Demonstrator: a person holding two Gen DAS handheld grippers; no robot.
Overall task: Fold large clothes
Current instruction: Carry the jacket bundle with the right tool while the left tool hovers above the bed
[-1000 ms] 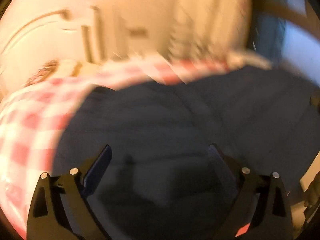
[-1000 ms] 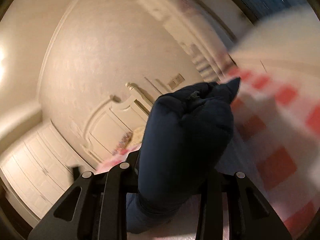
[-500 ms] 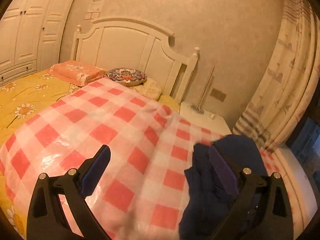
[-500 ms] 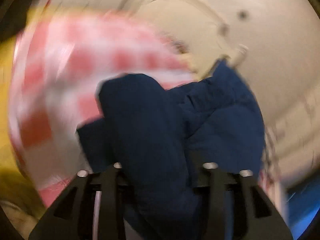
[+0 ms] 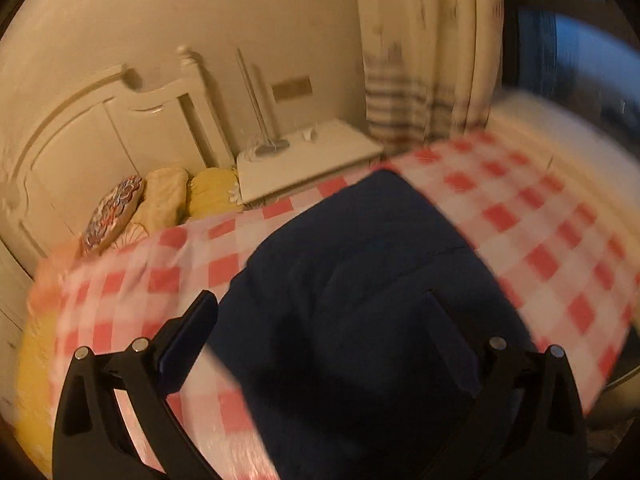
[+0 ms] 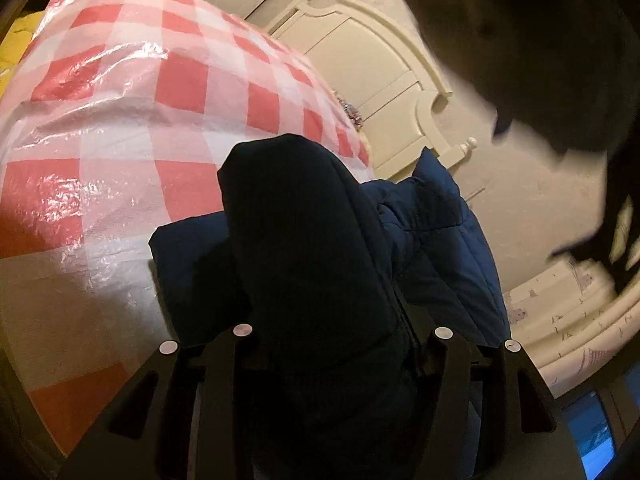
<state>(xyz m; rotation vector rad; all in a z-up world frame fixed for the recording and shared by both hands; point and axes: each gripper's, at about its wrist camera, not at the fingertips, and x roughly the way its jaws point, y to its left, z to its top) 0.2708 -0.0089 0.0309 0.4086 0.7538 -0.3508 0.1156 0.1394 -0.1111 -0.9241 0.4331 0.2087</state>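
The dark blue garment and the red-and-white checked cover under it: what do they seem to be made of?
The dark blue puffy garment looks like quilted, padded synthetic fabric with a matte finish: stitched seams divide it into soft raised panels. The red-and-white checked cover looks like thin plastic sheet: it is glossy, with crinkled bright highlights. Neither material can be confirmed by sight alone.

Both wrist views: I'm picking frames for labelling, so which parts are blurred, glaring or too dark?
Left wrist view: motion blur smears the checked sheet and curtain; the navy jacket is dim. Right wrist view: sharper, glare streaks on the sheet, the jacket fold between the jaws nearly black, a dark blurred shape top right.
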